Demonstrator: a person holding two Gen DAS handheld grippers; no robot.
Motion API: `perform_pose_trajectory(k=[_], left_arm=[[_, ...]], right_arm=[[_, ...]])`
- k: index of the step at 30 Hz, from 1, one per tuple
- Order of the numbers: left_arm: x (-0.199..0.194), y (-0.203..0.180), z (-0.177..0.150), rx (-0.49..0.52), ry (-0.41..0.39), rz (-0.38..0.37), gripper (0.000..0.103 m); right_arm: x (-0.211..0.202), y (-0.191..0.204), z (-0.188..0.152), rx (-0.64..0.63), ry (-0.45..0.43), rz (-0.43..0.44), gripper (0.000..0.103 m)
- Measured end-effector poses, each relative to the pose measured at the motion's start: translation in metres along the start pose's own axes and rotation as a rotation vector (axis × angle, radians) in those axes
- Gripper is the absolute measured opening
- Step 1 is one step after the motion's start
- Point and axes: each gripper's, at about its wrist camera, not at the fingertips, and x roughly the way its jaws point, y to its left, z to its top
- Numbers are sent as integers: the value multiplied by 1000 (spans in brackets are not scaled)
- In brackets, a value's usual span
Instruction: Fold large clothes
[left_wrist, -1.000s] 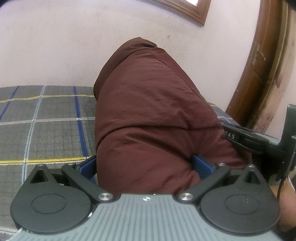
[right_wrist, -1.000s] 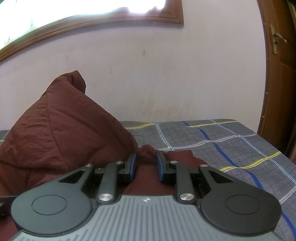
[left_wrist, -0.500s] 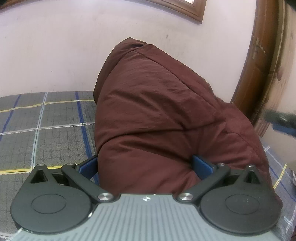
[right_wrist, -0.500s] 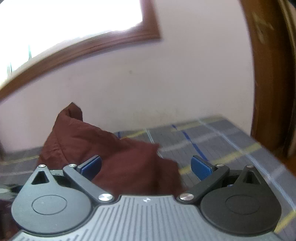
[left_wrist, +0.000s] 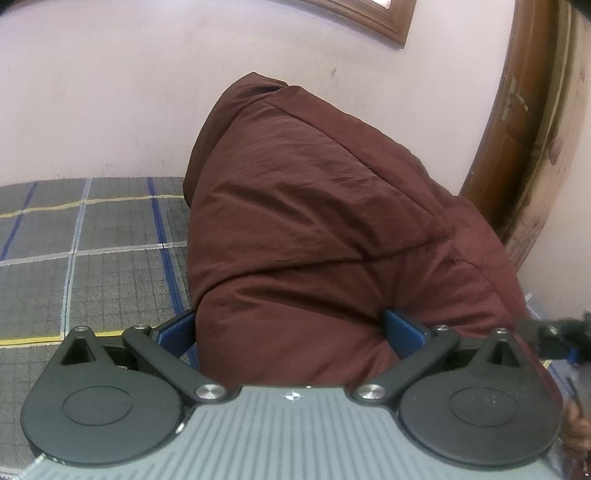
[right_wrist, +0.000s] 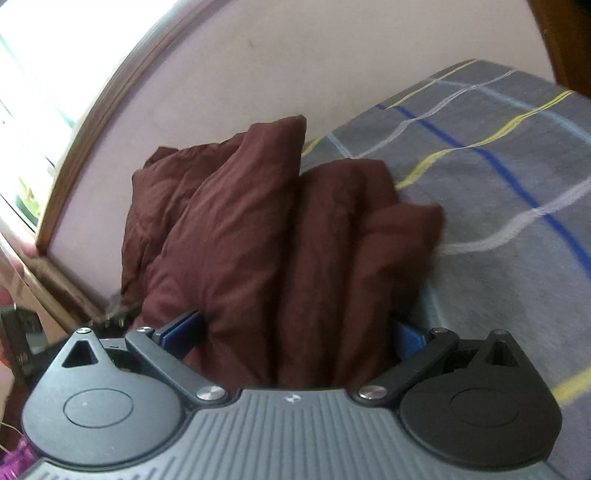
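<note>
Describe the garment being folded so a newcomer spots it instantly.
Start at the bed with the grey checked sheet that runs up to the pale wall. On it lies a bunched maroon garment, bulky and creased. It is the only dark red, unpatterned thing there; the sheet around it has blue, yellow and white lines.

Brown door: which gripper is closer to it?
Right, probably. The right gripper shows blurred on the door side of the left gripper, which sits farther away. Both have the maroon garment between their fingers.
</note>
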Motion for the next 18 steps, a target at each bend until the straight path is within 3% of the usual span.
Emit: perform_pose_trajectory(k=[4,6,8,13,18], left_arm=[[-11,8,10,31,-15,2,103],[-21,9,14,92,-61,52,103],[-22,16,16,106,-62,42,103],[-2,45,22,14,-1,-110,103],[35,70,20,-114,130,-368,103]], right_arm=[[18,-7,10,-70,17,24,103],[16,-13,10,-59,22,37,103],[16,-19,9,-34,22,62,103],[26,-29,9,-5,16,105,103],[37,-32,14,-9,40,130,103]])
